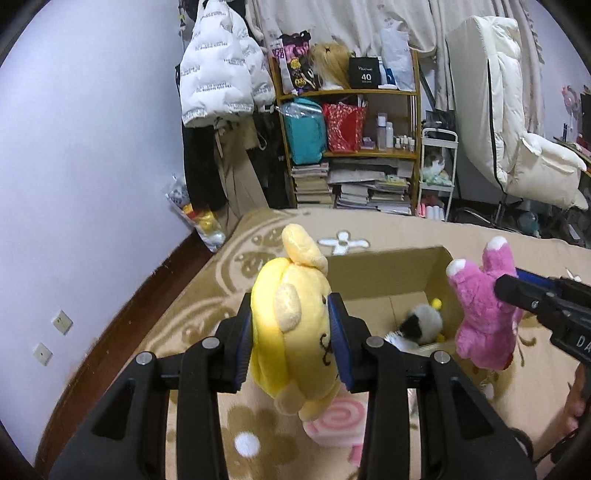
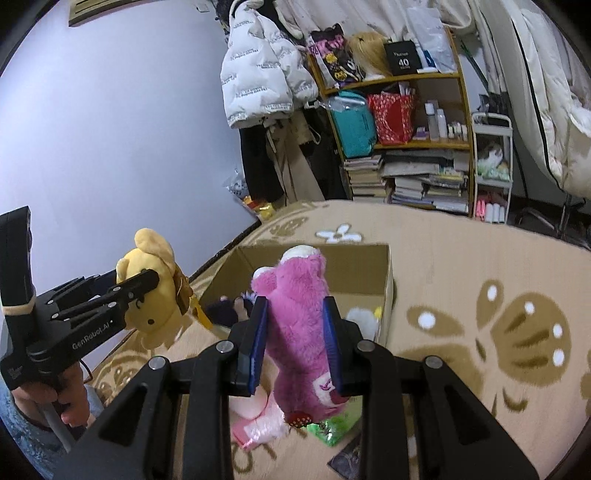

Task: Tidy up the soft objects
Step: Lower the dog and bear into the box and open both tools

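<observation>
Two plush toys hang above the cardboard box [image 2: 384,291]: the yellow dog plush [image 1: 291,332] pinched by the left hand-held gripper [image 1: 293,343], the pink bear plush [image 2: 299,332] pinched by the right hand-held gripper [image 2: 295,343]. Released short of the rim, either could land on the rug [image 2: 480,258].

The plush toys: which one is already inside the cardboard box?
The black-and-white plush lies inside the cardboard box. The yellow dog plush and the pink bear plush are held above the carpet in grippers.

place: home bedroom | evidence: hung puffer jacket [image 1: 218,74], cluttered bookshelf [image 1: 351,147], patterned rug [image 2: 480,295], curtains [image 1: 332,22]
</observation>
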`<state>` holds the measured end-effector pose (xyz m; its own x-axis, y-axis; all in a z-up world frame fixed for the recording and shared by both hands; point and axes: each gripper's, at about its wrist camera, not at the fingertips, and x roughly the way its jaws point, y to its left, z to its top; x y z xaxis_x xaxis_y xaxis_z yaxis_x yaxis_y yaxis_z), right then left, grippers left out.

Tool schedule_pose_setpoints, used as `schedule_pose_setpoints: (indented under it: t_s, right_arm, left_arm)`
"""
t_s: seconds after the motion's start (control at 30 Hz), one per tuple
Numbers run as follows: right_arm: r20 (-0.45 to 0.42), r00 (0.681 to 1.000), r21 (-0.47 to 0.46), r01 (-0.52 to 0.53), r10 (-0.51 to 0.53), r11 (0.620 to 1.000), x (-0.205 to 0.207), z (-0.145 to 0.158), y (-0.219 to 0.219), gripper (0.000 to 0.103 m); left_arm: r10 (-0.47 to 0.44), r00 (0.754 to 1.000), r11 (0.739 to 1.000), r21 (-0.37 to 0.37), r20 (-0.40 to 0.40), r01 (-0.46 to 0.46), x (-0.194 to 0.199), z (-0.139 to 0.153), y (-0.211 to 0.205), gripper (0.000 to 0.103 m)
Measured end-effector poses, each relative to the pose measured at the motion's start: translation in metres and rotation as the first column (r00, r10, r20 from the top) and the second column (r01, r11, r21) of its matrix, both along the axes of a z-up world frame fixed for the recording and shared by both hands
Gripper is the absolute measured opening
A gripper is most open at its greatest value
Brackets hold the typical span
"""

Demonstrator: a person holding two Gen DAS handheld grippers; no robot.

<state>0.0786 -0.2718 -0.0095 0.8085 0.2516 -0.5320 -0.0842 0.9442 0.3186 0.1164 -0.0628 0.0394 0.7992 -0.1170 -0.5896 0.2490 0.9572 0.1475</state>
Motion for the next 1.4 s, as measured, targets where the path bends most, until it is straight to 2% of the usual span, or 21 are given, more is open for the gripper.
schedule_pose_setpoints:
  t_s: [0.17, 0.37, 0.53, 0.77, 0.9, 0.97, 1.03, 1.1, 1.13, 1.2, 1.27, 1.4]
  right_arm:
    - [0.029, 1.000, -0.014, 0.005, -0.004, 1.000, 0.019, 0.010, -0.003, 0.030]
    - [0.051, 0.999, -0.045, 0.005, -0.003, 0.999, 0.040, 0.019, -0.001, 0.030]
    - [0.023, 1.000, -0.048, 0.013, -0.012, 0.999, 0.058, 0.008, -0.001, 0.030]
    - [-0.069, 0.998, -0.032, 0.011, -0.014, 0.999, 0.075, -0.023, -0.005, 0.031]
    - [-0.103, 0.995, -0.023, 0.014, -0.016, 1.000, 0.080, -0.035, -0.009, 0.033]
    - [-0.116, 0.993, -0.011, 0.021, -0.022, 1.000, 0.083, -0.038, -0.012, 0.035]
    - [-0.124, 0.992, -0.001, 0.026, -0.025, 1.000, 0.085, -0.039, -0.016, 0.036]
    - [-0.131, 0.991, 0.002, 0.030, -0.030, 1.000, 0.086, -0.038, -0.018, 0.036]
    - [-0.135, 0.990, 0.001, 0.029, -0.029, 1.000, 0.086, -0.038, -0.019, 0.039]
    - [-0.141, 0.989, -0.005, 0.031, -0.032, 0.999, 0.085, -0.036, -0.018, 0.056]
    - [-0.136, 0.990, -0.004, 0.039, -0.039, 0.999, 0.081, -0.034, -0.020, 0.084]
    - [-0.101, 0.993, -0.004, 0.058, -0.058, 0.998, 0.067, -0.024, -0.020, 0.103]
  left_arm:
    - [-0.004, 1.000, 1.000, 0.027, 0.024, 0.004, 0.016, 0.000, -0.006, 0.036]
    - [-0.012, 1.000, 1.000, 0.021, -0.008, 0.012, 0.034, -0.014, -0.012, 0.037]
    - [-0.022, 0.999, 1.000, 0.007, -0.032, 0.023, 0.047, -0.027, -0.015, 0.038]
    - [-0.025, 0.994, 1.000, -0.009, -0.103, 0.024, 0.061, -0.051, -0.017, 0.040]
    - [-0.030, 0.991, 0.999, 0.016, -0.129, 0.032, 0.065, -0.062, -0.021, 0.048]
    - [-0.016, 0.991, 0.999, 0.030, -0.130, 0.020, 0.066, -0.064, -0.022, 0.057]
    - [-0.008, 0.992, 0.999, 0.030, -0.127, 0.012, 0.065, -0.064, -0.021, 0.070]
    - [-0.007, 0.992, 1.000, 0.027, -0.128, 0.010, 0.065, -0.063, -0.017, 0.076]
    - [-0.006, 0.992, 1.000, 0.024, -0.128, 0.009, 0.065, -0.061, -0.016, 0.078]
    - [-0.001, 0.992, 1.000, 0.022, -0.127, 0.004, 0.065, -0.058, -0.013, 0.085]
    - [0.018, 0.993, 1.000, 0.024, -0.115, -0.015, 0.063, -0.054, -0.010, 0.092]
    - [0.036, 0.995, 0.999, 0.027, -0.098, -0.034, 0.057, -0.043, -0.001, 0.099]
